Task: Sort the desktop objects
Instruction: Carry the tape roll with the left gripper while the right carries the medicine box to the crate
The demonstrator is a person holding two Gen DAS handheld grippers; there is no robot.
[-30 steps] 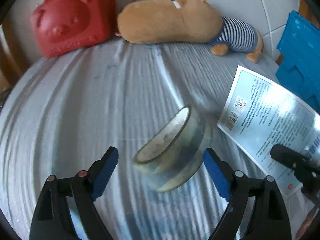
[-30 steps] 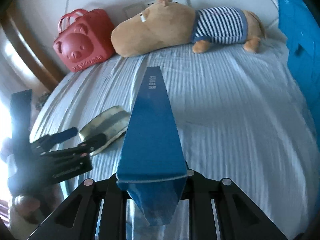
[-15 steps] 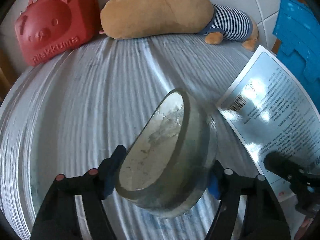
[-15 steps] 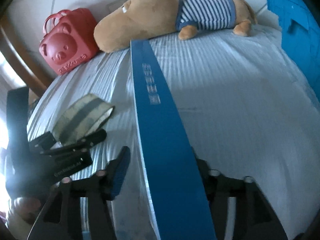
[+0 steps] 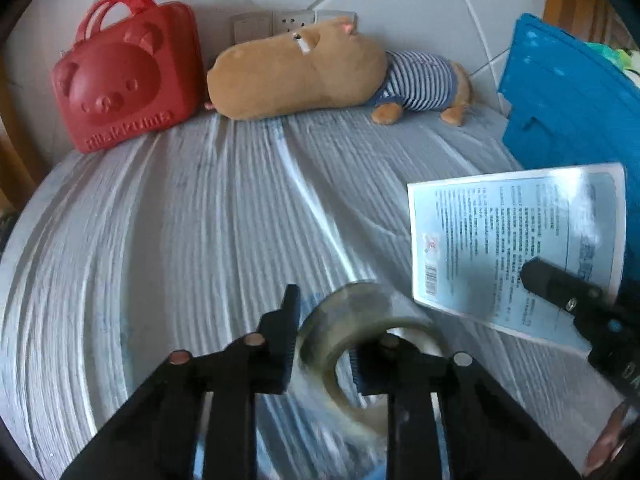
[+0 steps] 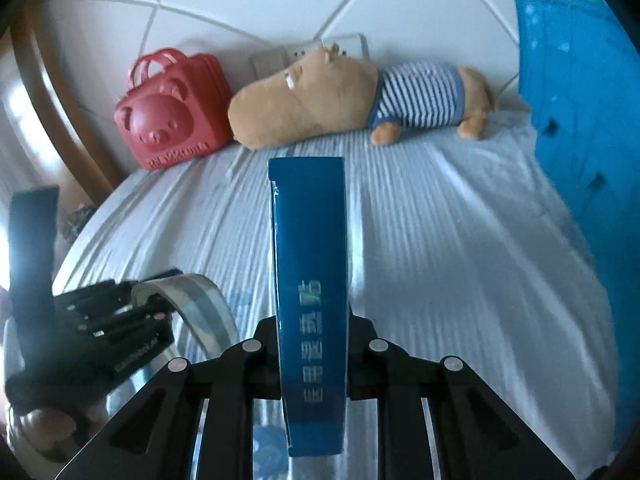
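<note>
A roll of clear tape (image 5: pixel 352 316) hangs just above the striped cloth. My left gripper (image 5: pixel 324 352) is shut on its wall, one finger outside the ring and the other inside. The right wrist view shows the same roll (image 6: pixel 196 300) at the lower left, with the left gripper (image 6: pixel 120 308) on it. A flat blue box (image 6: pixel 308 280) stands edge-on, pointing away, and my right gripper (image 6: pixel 312 344) is shut on its near end. In the left wrist view the box's pale printed face (image 5: pixel 516 240) shows, with the right gripper (image 5: pixel 560 292) clamped on it.
A red bear-faced bag (image 5: pixel 120 76) and a brown plush animal in a striped shirt (image 5: pixel 320 76) lie along the back wall below wall sockets (image 5: pixel 288 22). A blue crate (image 5: pixel 572 96) stands at the right. A pale striped cloth (image 5: pixel 180 220) covers the surface.
The left gripper closed from wide open around the tape roll onto its wall and lifted it. The right gripper briefly loosened, then re-clamped the blue box, which rose and now stands edge-on.
</note>
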